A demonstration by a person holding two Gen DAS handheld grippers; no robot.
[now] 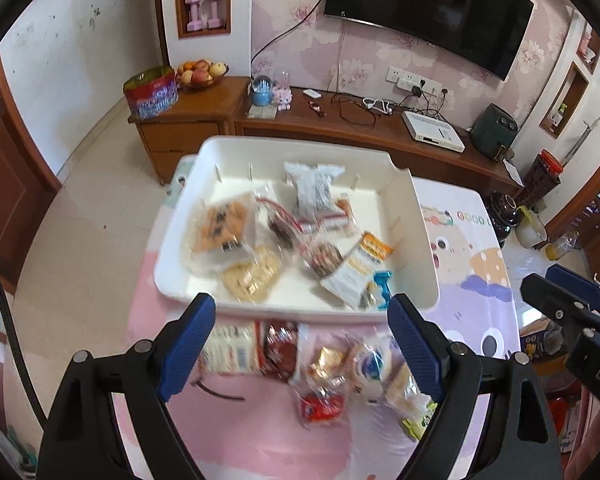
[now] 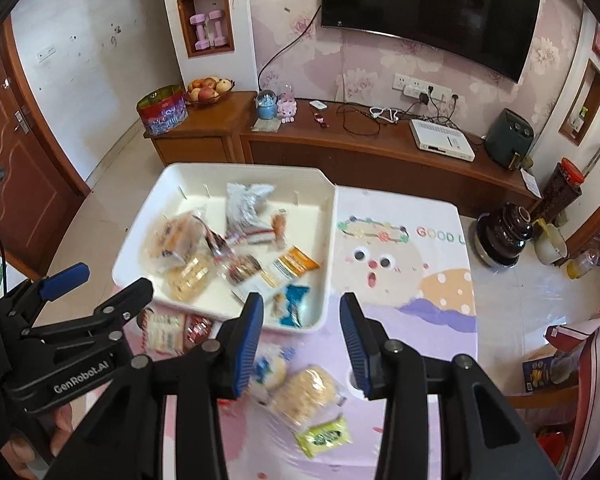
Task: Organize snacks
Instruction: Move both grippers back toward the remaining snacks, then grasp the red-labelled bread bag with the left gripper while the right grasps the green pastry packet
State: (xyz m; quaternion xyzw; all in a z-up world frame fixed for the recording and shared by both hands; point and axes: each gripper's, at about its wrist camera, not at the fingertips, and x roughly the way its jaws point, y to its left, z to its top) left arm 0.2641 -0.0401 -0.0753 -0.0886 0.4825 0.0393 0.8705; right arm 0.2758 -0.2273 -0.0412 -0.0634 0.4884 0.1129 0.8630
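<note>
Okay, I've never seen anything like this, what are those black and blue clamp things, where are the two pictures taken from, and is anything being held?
They are hand-held grabbers, one in each of a person's hands, each carrying a wide-angle camera that looks along its jaws. One picture looks from the left gripper, the other from the right gripper. Both hover over a table with a cartoon cloth. A white tray holds several wrapped snacks; more lie loose in front of it, such as a green packet and a red packet. Both sets of jaws stand open; nothing is held.
</note>
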